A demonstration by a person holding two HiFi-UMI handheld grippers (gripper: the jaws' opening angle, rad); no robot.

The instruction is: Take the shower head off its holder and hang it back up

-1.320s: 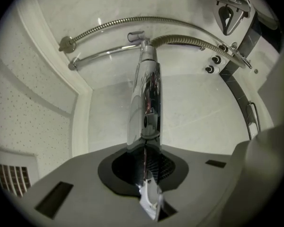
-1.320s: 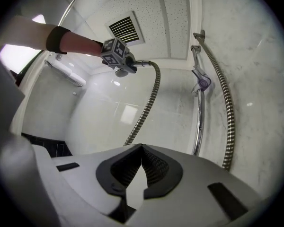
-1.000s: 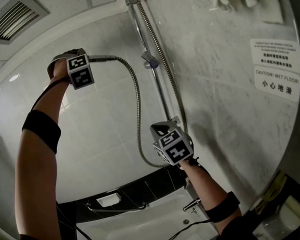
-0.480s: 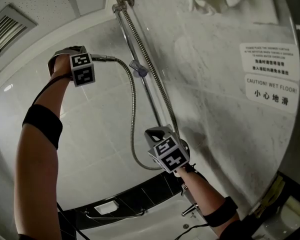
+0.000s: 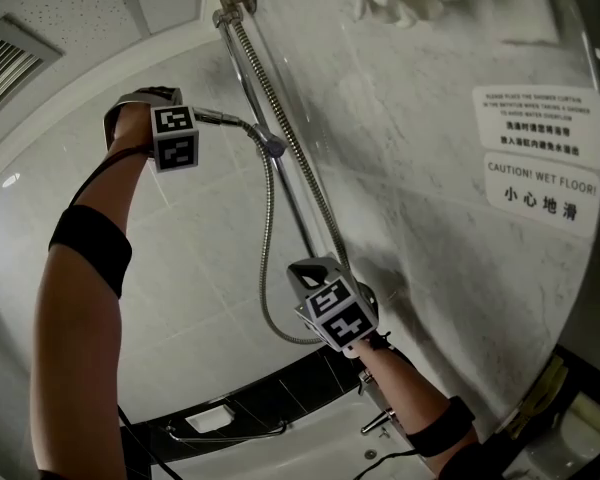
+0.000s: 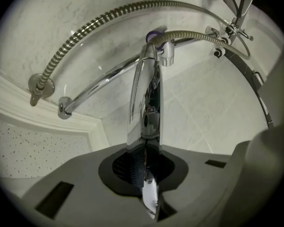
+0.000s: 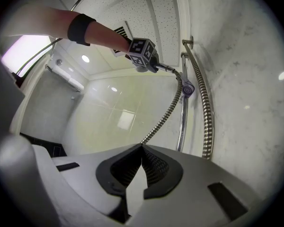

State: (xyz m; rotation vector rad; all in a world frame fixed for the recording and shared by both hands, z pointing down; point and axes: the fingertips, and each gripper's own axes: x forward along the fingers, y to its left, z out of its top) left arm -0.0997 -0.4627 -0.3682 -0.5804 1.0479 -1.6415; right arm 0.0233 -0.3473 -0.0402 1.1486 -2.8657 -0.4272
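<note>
Gripping the shower head point(image 5: 212, 117) by its smooth chrome handle point(image 6: 144, 98), clenched in the left gripper point(image 6: 146, 174) just beside the holder point(image 5: 272, 146) high on the rail point(image 5: 298, 203), toward its top end. Looks rigid, fairly light and slippery, probably tugged sideways by the stiff, springy hose point(image 5: 267, 258), so best taken mid-handle, squarely between the jaws, never by the hose. Shows the right gripper point(image 7: 142, 161) pinched together on nothing, low beside the rail, well below the holder.

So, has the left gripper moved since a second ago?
Yes. Shut on the shower head, the left gripper has moved right, closer to the holder.
</note>
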